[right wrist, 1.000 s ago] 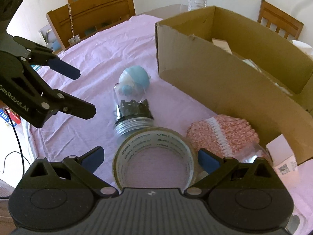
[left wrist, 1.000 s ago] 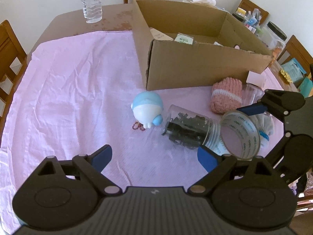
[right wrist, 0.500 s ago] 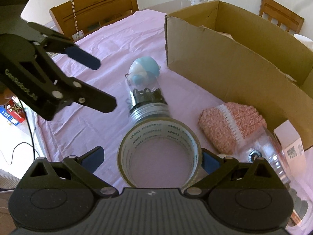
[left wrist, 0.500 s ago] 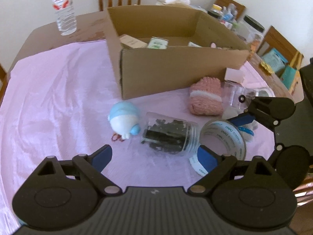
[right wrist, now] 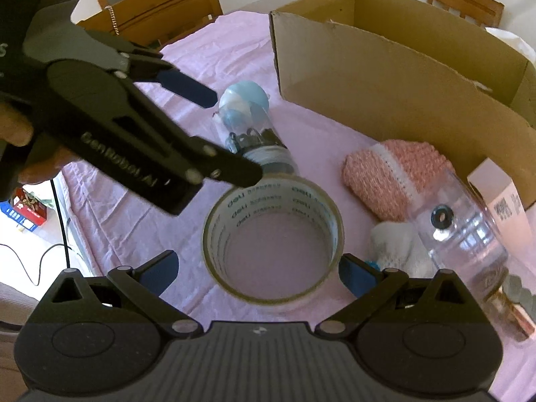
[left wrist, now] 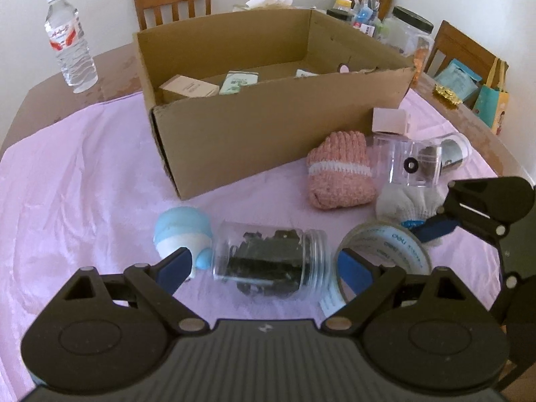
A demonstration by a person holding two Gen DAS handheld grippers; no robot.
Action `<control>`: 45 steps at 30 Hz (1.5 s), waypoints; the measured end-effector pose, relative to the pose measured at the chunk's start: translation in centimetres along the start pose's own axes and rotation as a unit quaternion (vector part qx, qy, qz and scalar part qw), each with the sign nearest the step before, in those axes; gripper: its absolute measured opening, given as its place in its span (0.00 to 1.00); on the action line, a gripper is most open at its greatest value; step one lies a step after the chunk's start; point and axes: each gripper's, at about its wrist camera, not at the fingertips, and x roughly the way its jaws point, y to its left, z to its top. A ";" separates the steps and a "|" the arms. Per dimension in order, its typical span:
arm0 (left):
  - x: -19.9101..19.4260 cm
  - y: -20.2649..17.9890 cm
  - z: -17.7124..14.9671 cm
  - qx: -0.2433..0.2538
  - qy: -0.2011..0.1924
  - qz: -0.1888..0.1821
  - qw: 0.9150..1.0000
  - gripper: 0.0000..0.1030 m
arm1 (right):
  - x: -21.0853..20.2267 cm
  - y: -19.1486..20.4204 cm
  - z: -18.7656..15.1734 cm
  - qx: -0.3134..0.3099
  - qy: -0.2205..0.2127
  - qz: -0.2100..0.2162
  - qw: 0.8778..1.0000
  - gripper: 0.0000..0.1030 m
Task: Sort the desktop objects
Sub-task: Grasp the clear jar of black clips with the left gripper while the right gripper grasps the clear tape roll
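Left wrist view: one box (left wrist: 268, 114) is seen on the pink cloth (left wrist: 77, 174), with one jar (left wrist: 271, 261) of dark bits lying on its side, one blue toy (left wrist: 182, 234), one tape roll (left wrist: 385, 251), one pink knit (left wrist: 338, 174), one white glove (left wrist: 405, 202), one clear case (left wrist: 415, 164) and one bottle (left wrist: 68, 53). The left gripper (left wrist: 264, 268) is spread wide, nothing gripped; the jar is framed between its fingers, contact can't be made out.

Right wrist view: the same tape roll (right wrist: 273, 239) is sat between the fingers of the right gripper (right wrist: 258, 271), which is wide open too; whether the pads touch it can't be told. The left gripper (right wrist: 231, 134) is seen over the jar (right wrist: 258, 137), box (right wrist: 395, 77) just behind.
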 end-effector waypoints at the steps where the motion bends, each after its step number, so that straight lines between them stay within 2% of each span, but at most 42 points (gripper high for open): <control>1: 0.1 0.1 0.1 0.000 0.000 -0.001 1.000 0.91 | -0.1 0.0 -0.1 0.003 0.000 0.000 1.000 1.00; 6: 0.2 1.0 0.0 -0.005 0.000 -0.008 1.000 0.91 | -0.2 -0.1 -0.1 0.009 -0.002 0.001 1.000 1.00; 13: 0.5 1.8 -0.4 0.006 0.008 0.014 1.000 0.91 | -0.1 0.0 0.3 0.004 -0.005 -0.001 1.000 1.00; 26: 1.5 -0.3 -0.3 0.089 -0.022 0.026 0.995 0.89 | 1.5 0.6 1.0 -0.039 -0.002 -0.032 0.999 0.99; 30: 1.4 -1.0 -0.2 0.115 -0.034 0.022 0.993 0.87 | 1.9 0.6 1.3 -0.042 -0.001 -0.041 0.998 0.94; 33: 1.3 -1.2 -0.2 0.118 -0.036 0.019 0.992 0.74 | 1.8 0.6 1.3 -0.041 -0.001 -0.045 0.998 0.92; 45: 2.5 -1.4 0.9 0.105 -0.044 -0.007 0.993 0.74 | 2.6 1.1 1.3 -0.039 0.000 -0.053 0.998 0.89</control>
